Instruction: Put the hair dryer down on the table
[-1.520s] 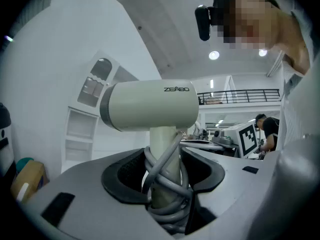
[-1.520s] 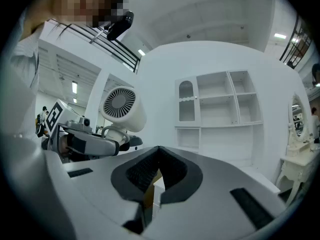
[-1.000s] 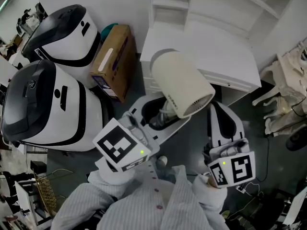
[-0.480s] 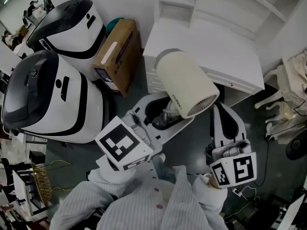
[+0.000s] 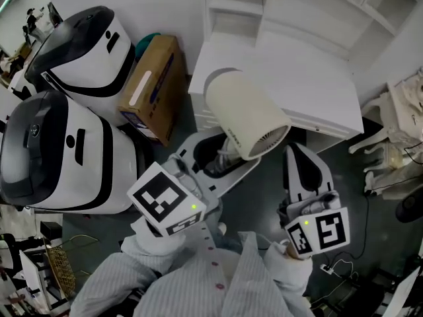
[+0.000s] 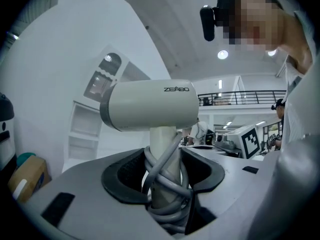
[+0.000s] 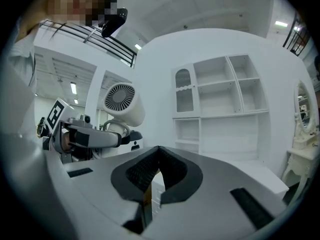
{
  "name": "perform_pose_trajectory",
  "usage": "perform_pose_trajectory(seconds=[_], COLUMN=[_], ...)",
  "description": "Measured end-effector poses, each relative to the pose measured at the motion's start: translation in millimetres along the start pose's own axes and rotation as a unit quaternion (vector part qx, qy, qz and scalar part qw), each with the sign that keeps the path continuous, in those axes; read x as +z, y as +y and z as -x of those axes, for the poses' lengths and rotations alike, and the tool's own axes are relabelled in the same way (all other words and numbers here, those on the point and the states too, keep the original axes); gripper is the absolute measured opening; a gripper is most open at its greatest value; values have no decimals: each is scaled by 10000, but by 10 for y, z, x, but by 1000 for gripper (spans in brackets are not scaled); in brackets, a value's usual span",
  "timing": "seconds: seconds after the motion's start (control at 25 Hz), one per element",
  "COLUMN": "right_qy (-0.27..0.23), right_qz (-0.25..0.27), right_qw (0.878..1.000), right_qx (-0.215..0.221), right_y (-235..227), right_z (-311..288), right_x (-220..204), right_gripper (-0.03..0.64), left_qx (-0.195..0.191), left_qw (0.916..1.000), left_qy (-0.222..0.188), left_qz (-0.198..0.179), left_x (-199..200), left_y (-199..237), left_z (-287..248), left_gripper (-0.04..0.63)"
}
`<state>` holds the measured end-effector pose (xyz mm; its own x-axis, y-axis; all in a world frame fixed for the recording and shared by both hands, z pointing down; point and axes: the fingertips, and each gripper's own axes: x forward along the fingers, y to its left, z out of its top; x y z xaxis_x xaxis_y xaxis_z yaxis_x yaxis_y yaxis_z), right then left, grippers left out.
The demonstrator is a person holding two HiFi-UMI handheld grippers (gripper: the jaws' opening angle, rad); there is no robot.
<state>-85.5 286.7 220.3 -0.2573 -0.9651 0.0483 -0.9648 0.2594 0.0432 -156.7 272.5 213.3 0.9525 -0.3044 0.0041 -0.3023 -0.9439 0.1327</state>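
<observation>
A cream hair dryer [image 5: 244, 114] stands upright in my left gripper [image 5: 221, 160], its barrel over the front edge of the white table [image 5: 310, 78]. In the left gripper view the jaws press on the hair dryer's handle [image 6: 165, 149], which has its grey cord [image 6: 167, 186] wound round it; the left gripper [image 6: 162, 166] is shut on it. My right gripper [image 5: 299, 157] hangs to the right, apart from the dryer. In its own view the right gripper [image 7: 157, 159] has its pads together with nothing between them, and the hair dryer [image 7: 122, 104] shows to the left.
Two big white-and-black machines [image 5: 63, 154] [image 5: 86, 45] stand at the left, a cardboard box [image 5: 149, 88] beside them. White shelves [image 5: 304, 5] rise behind the table. A white chair [image 5: 396, 104] is at the right, a wire basket [image 5: 56, 263] at the lower left.
The head view has swayed a little. The hair dryer stays held in my left gripper near the table's front edge; the right gripper keeps its place.
</observation>
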Motion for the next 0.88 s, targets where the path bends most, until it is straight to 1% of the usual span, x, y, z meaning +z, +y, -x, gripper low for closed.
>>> perform_pose_trajectory(seconds=[0.4, 0.68, 0.88], right_qy=[-29, -92, 26], right_qz=[36, 28, -33], right_qw=[9998, 9993, 9988], right_qx=[-169, -375, -485], right_y=[-500, -682, -797], right_z=[-893, -1277, -1452], right_x=[70, 82, 18], right_gripper=[11, 11, 11], left_qx=[-59, -196, -279], left_qw=[10000, 9997, 9996], left_qy=[24, 1, 63], left_qz=[-64, -115, -75], left_x=[181, 237, 205], left_y=[920, 1333, 1519], left_z=[-516, -689, -784], left_gripper=[219, 219, 219])
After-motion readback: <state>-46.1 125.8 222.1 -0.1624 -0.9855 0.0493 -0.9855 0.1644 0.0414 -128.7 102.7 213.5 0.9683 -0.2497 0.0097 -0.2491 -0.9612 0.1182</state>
